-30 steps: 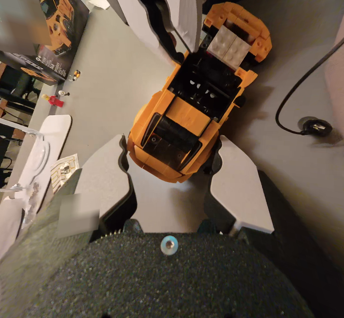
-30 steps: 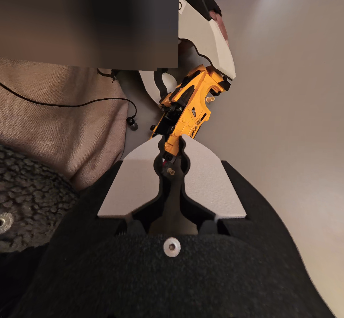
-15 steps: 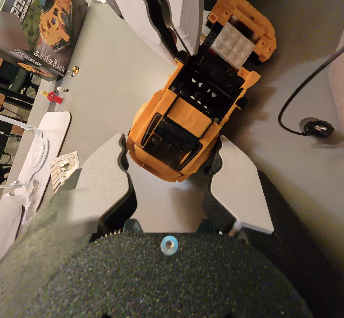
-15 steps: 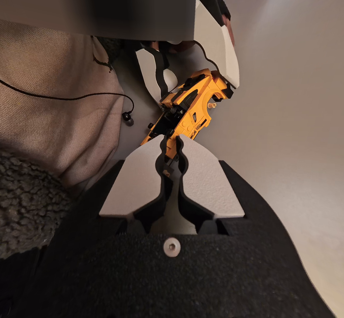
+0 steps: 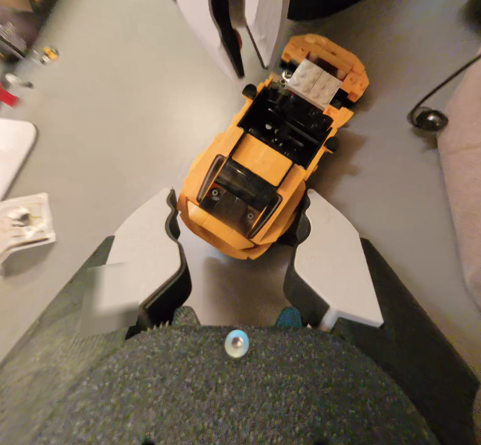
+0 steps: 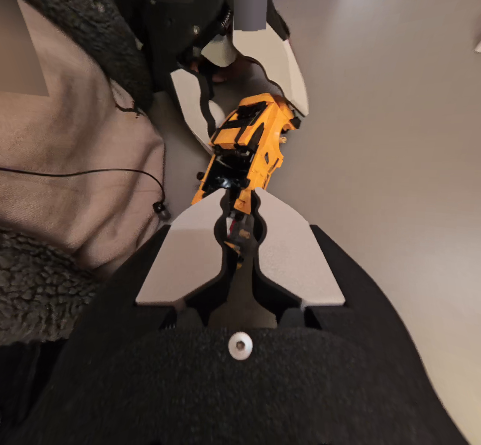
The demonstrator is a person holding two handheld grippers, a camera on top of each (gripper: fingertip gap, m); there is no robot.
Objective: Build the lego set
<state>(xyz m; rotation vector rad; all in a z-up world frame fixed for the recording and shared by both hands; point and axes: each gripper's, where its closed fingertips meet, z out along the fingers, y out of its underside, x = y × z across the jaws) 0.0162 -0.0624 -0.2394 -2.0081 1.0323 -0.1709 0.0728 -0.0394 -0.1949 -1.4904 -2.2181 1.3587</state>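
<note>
An orange and black lego car [image 5: 263, 161] lies on the grey table [image 5: 125, 120], with light grey bricks [image 5: 312, 83] at its far end. My left gripper [image 5: 238, 198] has its jaws wide, closed on the car's near end, one finger on each side. It also shows in the right wrist view [image 6: 255, 127], astride the car [image 6: 250, 146]. My right gripper [image 6: 239, 194] is nearly closed on a small dark lego piece with red [image 6: 240, 234]. In the left wrist view the right gripper [image 5: 252, 67] hangs just left of the car's far end.
A black earbud on a cable [image 5: 429, 120] lies right of the car, beside a beige cloth [image 6: 78, 146]. At the left are a paper sheet [image 5: 23, 221], a white board [image 5: 13, 146], a red minifigure [image 5: 7, 96] and a small orange part [image 5: 50, 53].
The right gripper has drawn back a little from the car's cockpit corner. The car sits farther right in the left wrist view and shows more of its top in the right wrist view.
</note>
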